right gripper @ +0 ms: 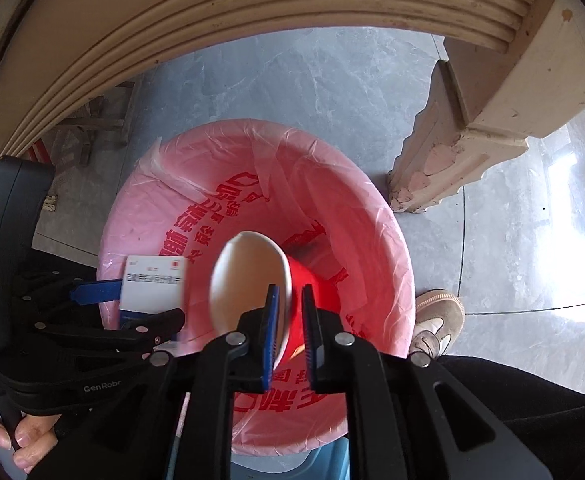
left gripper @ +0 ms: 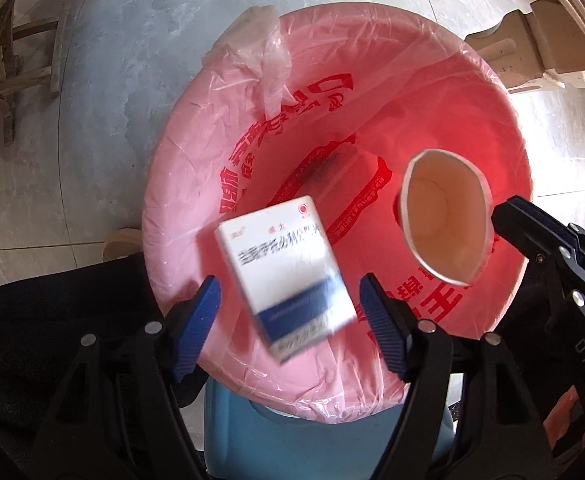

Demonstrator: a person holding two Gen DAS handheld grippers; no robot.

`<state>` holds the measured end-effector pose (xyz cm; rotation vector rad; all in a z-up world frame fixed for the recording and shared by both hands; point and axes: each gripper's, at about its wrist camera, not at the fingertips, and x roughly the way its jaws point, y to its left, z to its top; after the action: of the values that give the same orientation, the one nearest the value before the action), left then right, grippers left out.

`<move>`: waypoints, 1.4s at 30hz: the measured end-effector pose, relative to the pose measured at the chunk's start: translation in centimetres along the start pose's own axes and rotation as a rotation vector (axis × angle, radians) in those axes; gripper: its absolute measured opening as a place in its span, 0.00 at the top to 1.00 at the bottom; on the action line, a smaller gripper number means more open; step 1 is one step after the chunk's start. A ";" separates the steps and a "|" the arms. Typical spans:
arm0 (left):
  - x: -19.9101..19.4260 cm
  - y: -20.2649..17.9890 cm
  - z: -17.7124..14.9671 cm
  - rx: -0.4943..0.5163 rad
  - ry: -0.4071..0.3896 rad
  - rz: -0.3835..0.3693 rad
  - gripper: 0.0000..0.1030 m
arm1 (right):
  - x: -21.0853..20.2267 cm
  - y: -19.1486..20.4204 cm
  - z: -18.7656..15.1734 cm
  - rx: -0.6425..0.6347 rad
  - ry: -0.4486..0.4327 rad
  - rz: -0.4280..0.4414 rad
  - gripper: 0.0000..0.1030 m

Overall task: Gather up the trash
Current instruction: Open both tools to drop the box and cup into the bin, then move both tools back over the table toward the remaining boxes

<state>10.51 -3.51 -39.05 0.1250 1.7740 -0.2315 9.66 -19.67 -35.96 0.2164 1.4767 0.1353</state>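
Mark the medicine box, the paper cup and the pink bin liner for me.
medicine box (left gripper: 288, 268), left wrist view, middle of its white printed face.
paper cup (left gripper: 444, 220), left wrist view, inside wall of its open mouth.
pink bin liner (right gripper: 140, 216), right wrist view, left inner wall.

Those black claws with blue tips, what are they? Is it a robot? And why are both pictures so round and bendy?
No robot here: a person holds a two-finger grabber in each hand. Each grabber carries a wide-eyed camera looking along its fingers, which bends the picture. One picture comes from the left gripper, the other from the right gripper. Both look down into a bin lined with a pink bag, standing on a grey floor. Between the left gripper's open fingers is a white and blue box, blurred and touching neither pad, so it seems to be dropping in. A paper cup has its wall between the right gripper's fingers, which stand slightly apart, so it looks let go too. The person's hand and shoe show as well.
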 end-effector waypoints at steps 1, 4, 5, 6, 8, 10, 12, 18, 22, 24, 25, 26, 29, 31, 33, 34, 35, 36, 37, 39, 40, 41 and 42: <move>0.0 0.1 0.0 0.001 0.000 0.004 0.27 | 0.1 0.0 0.1 0.000 0.001 -0.004 0.78; 0.1 0.1 0.2 0.007 -0.004 0.010 0.25 | 0.2 0.1 0.1 0.002 -0.002 -0.012 0.64; 0.1 0.1 0.2 0.008 -0.007 0.013 0.25 | 0.1 0.1 0.1 0.000 -0.004 -0.014 0.63; 0.1 0.1 0.2 0.009 -0.007 0.014 0.25 | 0.1 0.1 0.1 -0.003 -0.004 -0.014 0.63; -0.1 0.2 0.1 0.009 -0.008 0.013 0.24 | 0.1 0.2 0.1 -0.006 -0.002 -0.016 0.63; -0.1 0.3 0.1 0.005 -0.012 0.019 0.24 | 0.1 0.3 0.0 -0.007 0.003 -0.015 0.63; -0.2 0.4 0.1 0.002 -0.016 0.020 0.24 | 0.1 0.3 0.0 -0.011 0.000 -0.017 0.63; -0.9 0.2 -0.1 0.008 -0.040 0.024 0.24 | -0.4 0.8 -0.1 -0.022 -0.016 -0.017 0.63; -1.7 -0.2 -0.6 0.024 -0.079 0.049 0.24 | -1.1 1.3 -0.4 -0.039 -0.032 -0.018 0.63; -2.2 -0.3 -0.9 0.031 -0.097 0.065 0.24 | -1.6 1.7 -0.6 -0.049 -0.045 -0.021 0.63; -2.4 -0.4 -1.1 0.036 -0.105 0.073 0.24 | -2.1 1.8 -0.7 -0.053 -0.055 -0.018 0.63; -2.9 -0.5 -1.4 0.046 -0.114 0.079 0.24 | -2.5 2.0 -0.9 -0.057 -0.063 -0.015 0.63; -4.9 -1.1 -2.8 0.093 -0.160 0.121 0.24 | -4.5 2.7 -1.5 -0.085 -0.096 -0.013 0.63; -6.8 -1.5 -4.1 0.152 -0.185 0.127 0.24 | -6.5 3.3 -2.0 -0.111 -0.125 -0.002 0.63; -9.6 -1.6 -5.8 0.218 -0.223 0.124 0.24 | -9.0 3.6 -2.5 -0.135 -0.153 0.027 0.63; -11.3 -1.5 -6.5 0.250 -0.248 0.123 0.24 | -10.5 3.6 -2.7 -0.148 -0.166 0.061 0.63; -13.2 -1.4 -7.3 0.278 -0.274 0.127 0.24 | -12.1 3.6 -2.7 -0.164 -0.182 0.087 0.63; -15.0 -1.1 -7.9 0.301 -0.293 0.129 0.24 | -13.8 3.6 -2.7 -0.183 -0.204 0.103 0.63; -16.9 -0.7 -8.4 0.316 -0.304 0.118 0.24 | -15.6 3.6 -2.5 -0.205 -0.227 0.115 0.59; -21.0 0.4 -8.8 0.317 -0.315 0.078 0.20 | -19.5 3.6 -2.1 -0.252 -0.283 0.128 0.37; -23.1 1.1 -8.8 0.296 -0.333 0.056 0.18 | -21.6 3.6 -1.9 -0.275 -0.321 0.132 0.26; -25.2 1.6 -8.8 0.275 -0.353 0.047 0.18 | -23.9 3.5 -1.6 -0.301 -0.365 0.142 0.26; -27.2 2.0 -8.7 0.261 -0.371 0.040 0.17 | -26.0 3.5 -1.2 -0.327 -0.405 0.151 0.26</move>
<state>8.46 1.52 -10.95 0.2854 1.3663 -0.4290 6.20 -21.93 -10.06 0.0822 1.0171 0.4263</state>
